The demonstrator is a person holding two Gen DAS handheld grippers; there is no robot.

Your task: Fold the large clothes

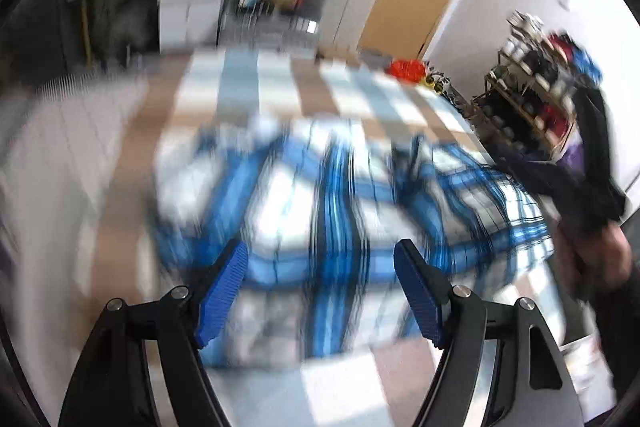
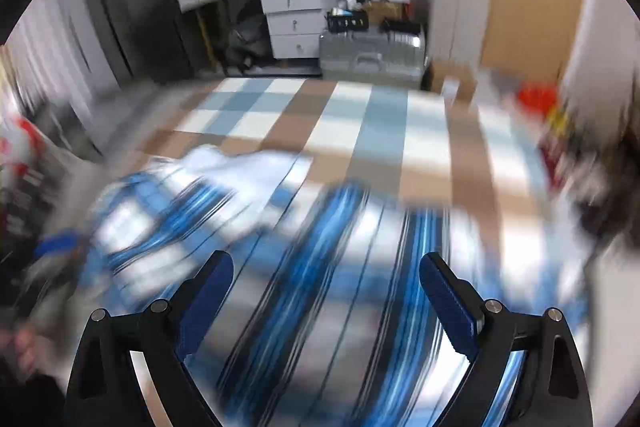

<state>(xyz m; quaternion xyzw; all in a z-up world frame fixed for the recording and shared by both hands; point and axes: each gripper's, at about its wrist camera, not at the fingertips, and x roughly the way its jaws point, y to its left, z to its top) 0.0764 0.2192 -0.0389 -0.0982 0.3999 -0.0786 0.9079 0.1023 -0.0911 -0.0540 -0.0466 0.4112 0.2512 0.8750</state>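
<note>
Garment: blue-and-white plaid shirt (image 1: 340, 211) lay rumpled on a checked surface (image 1: 248, 83) in brown, pale blue and white; bed or covered desk could not be told. Both views were heavily motion-blurred.

Garment, right view: the same plaid shirt (image 2: 320, 287) filled the lower frame, its bold blue stripes running from the camera toward the far edge, leaning slightly right. A paler bunched part sat at upper left, possibly the collar end; too smeared to confirm.

Left gripper (image 1: 320, 279): jaws released, blue pads apart, nothing between them. The shirt lay directly below and ahead.

Right gripper (image 2: 326, 291): jaws spread wide, nothing gripped. Cloth lay under the gap and was not pinched.

Key relation: the shirt sat ahead of and below both pairs of jaws, centred in each view. Its right edge in the left view ran toward a person's hand (image 1: 592, 259) at the frame edge.

Nearer hand: judged about equal. In the right view the cloth reached closer to the camera.

Long axis: judged along the stripe direction, away from the cameras; uncertain because of the rumpling.

Next move, judgement: both jaws would need to descend to opposite edges of the cloth.
</note>
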